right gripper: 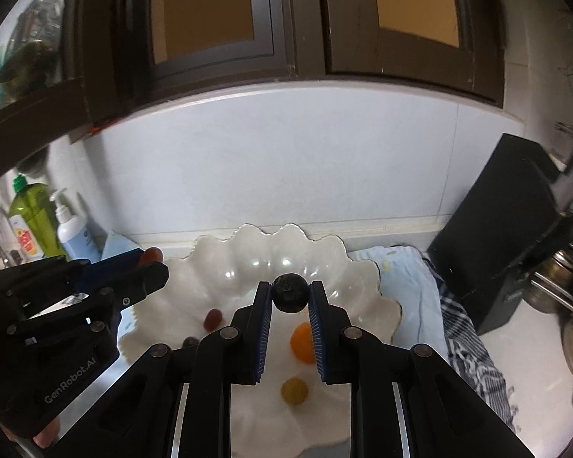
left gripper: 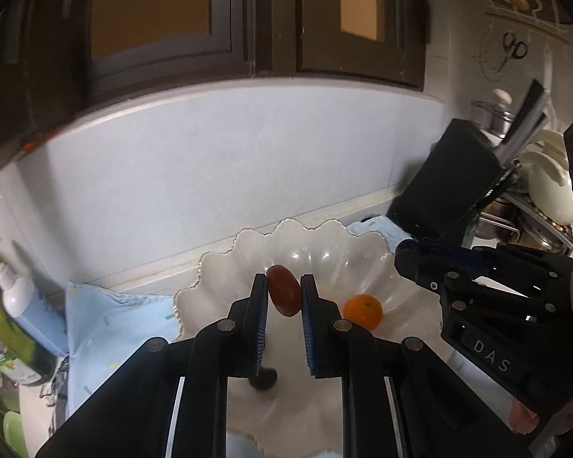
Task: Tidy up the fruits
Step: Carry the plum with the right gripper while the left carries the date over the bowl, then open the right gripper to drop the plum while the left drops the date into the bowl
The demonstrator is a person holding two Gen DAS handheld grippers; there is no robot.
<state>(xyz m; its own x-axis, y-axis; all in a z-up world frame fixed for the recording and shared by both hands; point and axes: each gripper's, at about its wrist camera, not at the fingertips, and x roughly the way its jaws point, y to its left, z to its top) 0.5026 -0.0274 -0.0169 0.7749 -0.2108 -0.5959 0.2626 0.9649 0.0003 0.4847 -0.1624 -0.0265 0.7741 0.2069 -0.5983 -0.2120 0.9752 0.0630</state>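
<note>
My left gripper (left gripper: 284,286) is shut on a red oval grape tomato (left gripper: 284,290) and holds it above the white scalloped bowl (left gripper: 225,263). My right gripper (right gripper: 290,292) is shut on a dark blueberry (right gripper: 290,292) above the same bowl (right gripper: 217,252). In the bowl lie an orange kumquat (left gripper: 363,311), also in the right wrist view (right gripper: 301,342), a yellow fruit (right gripper: 294,390), a red fruit (right gripper: 212,319) and a dark berry (right gripper: 190,341), which the left wrist view shows too (left gripper: 264,378). The left gripper (right gripper: 149,261) shows at the bowl's left; the right gripper (left gripper: 412,257) shows at its right.
The bowl sits on a light blue cloth (left gripper: 107,316) on a white counter by a tiled wall. A black knife block (left gripper: 447,179) and pots stand at the right. A green bottle (right gripper: 34,217) and a pump bottle (right gripper: 70,229) stand at the left. A checked towel (right gripper: 470,339) lies at the right.
</note>
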